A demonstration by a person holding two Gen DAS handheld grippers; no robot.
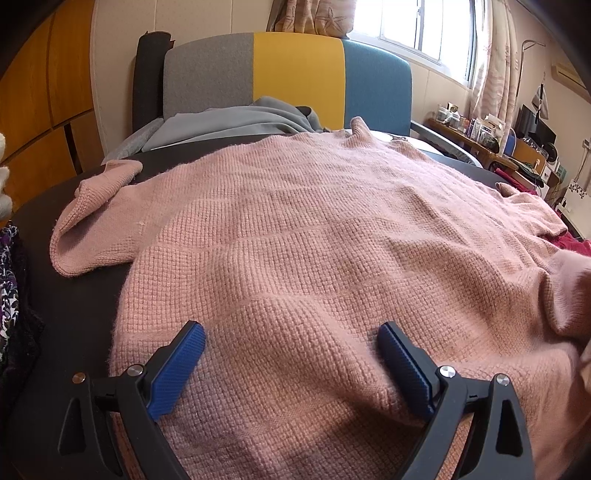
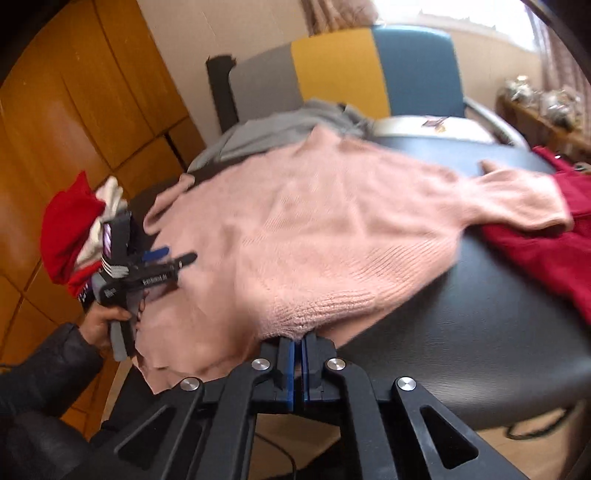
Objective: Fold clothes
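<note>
The pink knit sweater (image 1: pixel 314 240) lies spread flat on the black table (image 2: pixel 480 314), its hem corner lifted.

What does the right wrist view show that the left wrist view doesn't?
Only the right wrist view: the right gripper, jaws shut on the hem of the pink sweater; the person's hand holding the left gripper; a stack of clothes at the left; most of the red garment.

Only the left wrist view: the left gripper's jaws open over the sweater, the window, a cluttered desk.

Both: the sweater, the dark table, the grey garment, the grey, yellow and blue chair.
</note>
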